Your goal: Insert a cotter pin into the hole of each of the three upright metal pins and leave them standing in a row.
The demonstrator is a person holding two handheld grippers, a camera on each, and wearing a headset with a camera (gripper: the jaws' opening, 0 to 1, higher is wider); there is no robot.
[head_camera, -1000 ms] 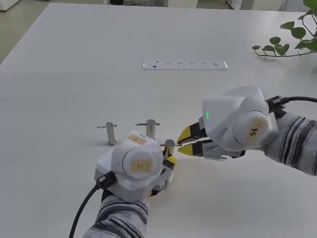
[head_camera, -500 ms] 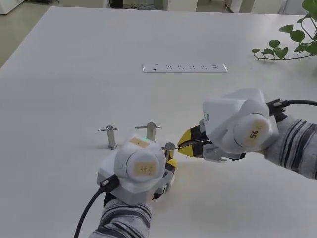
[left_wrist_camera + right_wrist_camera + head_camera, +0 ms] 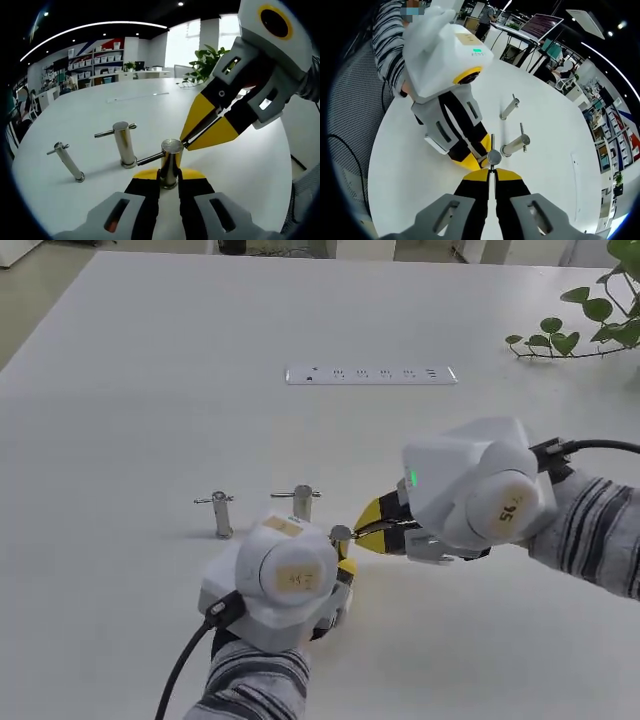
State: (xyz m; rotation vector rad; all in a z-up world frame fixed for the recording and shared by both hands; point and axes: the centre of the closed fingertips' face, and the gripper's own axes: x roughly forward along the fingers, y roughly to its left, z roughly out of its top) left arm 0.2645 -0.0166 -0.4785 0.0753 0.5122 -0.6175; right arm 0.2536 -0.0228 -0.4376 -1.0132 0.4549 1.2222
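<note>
Three metal pins stand in a row on the white table. The left pin (image 3: pixel 222 515) and the middle pin (image 3: pixel 303 503) each carry a cotter pin through the top. My left gripper (image 3: pixel 342 565) is shut on the third pin (image 3: pixel 171 162) low on its shaft and holds it upright. A thin cotter pin (image 3: pixel 150 158) passes through this pin's head and sticks out on the far side. My right gripper (image 3: pixel 491 172) is shut on the cotter pin's near end, its yellow tips (image 3: pixel 187 145) almost touching the pin's head (image 3: pixel 494 157).
A white power strip (image 3: pixel 370 374) lies farther back on the table (image 3: pixel 140 390). Plant leaves (image 3: pixel 590 310) hang over the back right corner. A black cable (image 3: pixel 185 670) trails from the left gripper toward me. Open table lies to the left and beyond the pins.
The right gripper has crept slightly left, closer to the held pin's head. The left gripper keeps its hold in the same place. The camera has shifted a little.
</note>
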